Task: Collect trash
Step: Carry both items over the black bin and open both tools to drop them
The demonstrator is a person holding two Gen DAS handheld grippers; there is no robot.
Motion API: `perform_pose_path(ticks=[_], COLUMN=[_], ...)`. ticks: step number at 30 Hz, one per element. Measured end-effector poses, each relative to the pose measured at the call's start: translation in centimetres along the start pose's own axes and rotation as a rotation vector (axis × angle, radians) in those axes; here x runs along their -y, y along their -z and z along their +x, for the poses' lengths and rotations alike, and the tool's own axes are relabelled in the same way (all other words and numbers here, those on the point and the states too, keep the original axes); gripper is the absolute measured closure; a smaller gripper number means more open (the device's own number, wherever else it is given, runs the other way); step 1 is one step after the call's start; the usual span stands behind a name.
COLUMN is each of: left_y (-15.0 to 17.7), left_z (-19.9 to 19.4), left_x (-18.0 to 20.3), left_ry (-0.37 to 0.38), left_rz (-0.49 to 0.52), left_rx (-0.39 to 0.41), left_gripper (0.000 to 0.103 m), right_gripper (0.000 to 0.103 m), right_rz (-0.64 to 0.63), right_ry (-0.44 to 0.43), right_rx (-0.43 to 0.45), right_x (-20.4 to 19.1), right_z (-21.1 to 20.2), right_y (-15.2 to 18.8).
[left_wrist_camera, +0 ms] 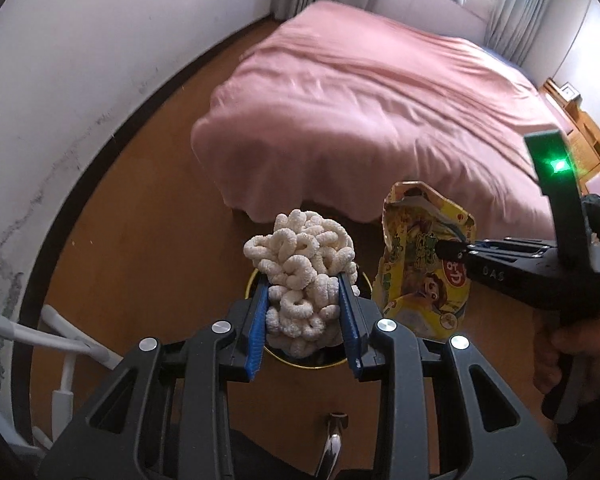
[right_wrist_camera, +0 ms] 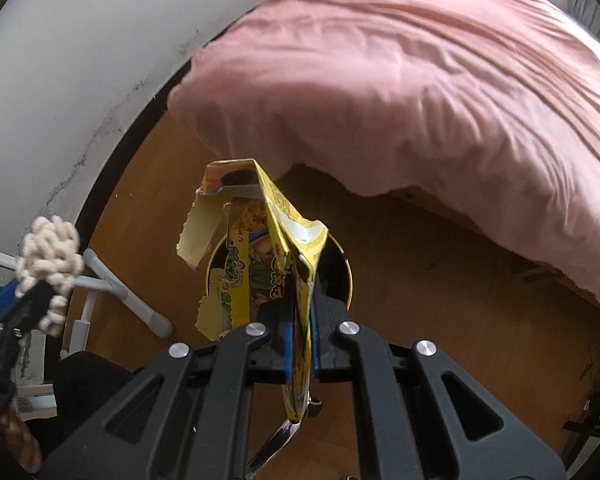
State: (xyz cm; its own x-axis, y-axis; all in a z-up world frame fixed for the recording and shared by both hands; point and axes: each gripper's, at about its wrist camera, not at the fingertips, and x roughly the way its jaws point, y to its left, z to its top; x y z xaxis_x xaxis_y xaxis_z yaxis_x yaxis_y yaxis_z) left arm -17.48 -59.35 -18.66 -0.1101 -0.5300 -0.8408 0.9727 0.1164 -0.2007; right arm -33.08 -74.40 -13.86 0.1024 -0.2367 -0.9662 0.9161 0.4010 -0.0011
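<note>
My left gripper (left_wrist_camera: pixel 305 300) is shut on a white clump of puffed snack rings (left_wrist_camera: pixel 300 272), held just above a round black bin with a gold rim (left_wrist_camera: pixel 256 280) on the wood floor. My right gripper (right_wrist_camera: pixel 300 332) is shut on a torn yellow snack wrapper (right_wrist_camera: pixel 256 264), held upright over the same bin (right_wrist_camera: pixel 348 276). In the left wrist view the wrapper (left_wrist_camera: pixel 424 264) hangs to the right of the clump, pinched by the right gripper (left_wrist_camera: pixel 448 250). In the right wrist view the clump (right_wrist_camera: pixel 50 256) and left gripper show at the far left.
A bed with a pink cover (left_wrist_camera: pixel 380 100) fills the far side, close behind the bin. A white wall with a dark baseboard (left_wrist_camera: pixel 60 80) curves on the left. A white tube frame (left_wrist_camera: pixel 60 344) stands at the lower left. Wooden furniture (left_wrist_camera: pixel 592 136) is at the right.
</note>
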Motion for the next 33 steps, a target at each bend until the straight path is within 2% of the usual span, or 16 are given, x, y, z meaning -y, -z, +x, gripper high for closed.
perform_pose_path(ticks=[4, 11, 13, 14, 15, 17, 24, 27, 29, 31, 33], left_y=[0.3, 0.0, -0.1, 0.0, 0.0, 0.2, 0.4, 0.1, -0.1, -0.3, -0.4], left_z=[1.9, 2.7, 3.2, 3.3, 3.4, 3.6, 4.3, 4.6, 4.6, 4.2, 3.8], left_x=[0.2, -0.3, -0.3, -0.3, -0.2, 0.0, 0.9, 1.4, 1.8, 2.1, 2.2], left_ry=[0.014, 0.022, 0.026, 0.029, 0.031, 0.036, 0.052, 0.057, 0.050, 0.045, 0.043], left_rz=[-0.011, -0.027, -0.029, -0.028, -0.027, -0.021, -0.003, 0.008, 0.018, 0.024, 0.027], left_rx=[-0.032, -0.050, -0.057, -0.060, -0.063, -0.070, -0.089, -0.094, -0.094, -0.079, -0.072], left_gripper=[0.071, 0.071, 0.071, 0.071, 0.071, 0.071, 0.070, 0.065, 0.049, 0.039, 0.035], right_gripper=[0.096, 0.096, 0.092, 0.085, 0.066, 0.042, 0.042, 0.042, 0.042, 0.042, 0.041], right_rz=[0.003, 0.025, 0.029, 0.030, 0.034, 0.039, 0.061, 0.087, 0.101, 0.110, 0.112], right_ry=[-0.017, -0.029, -0.033, -0.035, -0.037, -0.044, -0.046, -0.047, -0.049, -0.050, -0.048], right_rx=[-0.018, -0.012, -0.020, -0.021, -0.017, 0.015, 0.040, 0.062, 0.074, 0.083, 0.087], right_x=[0.1, 0.2, 0.2, 0.2, 0.2, 0.4, 0.6, 1.1, 1.4, 1.6, 1.7], right_z=[0.9, 1.2, 1.5, 1.5, 1.5, 1.0, 0.2, -0.2, -0.6, -0.9, -1.0], right_y=[-0.1, -0.5, -0.8, -0.8, -0.8, -0.9, -1.0, -1.1, -1.2, -1.2, -1.3])
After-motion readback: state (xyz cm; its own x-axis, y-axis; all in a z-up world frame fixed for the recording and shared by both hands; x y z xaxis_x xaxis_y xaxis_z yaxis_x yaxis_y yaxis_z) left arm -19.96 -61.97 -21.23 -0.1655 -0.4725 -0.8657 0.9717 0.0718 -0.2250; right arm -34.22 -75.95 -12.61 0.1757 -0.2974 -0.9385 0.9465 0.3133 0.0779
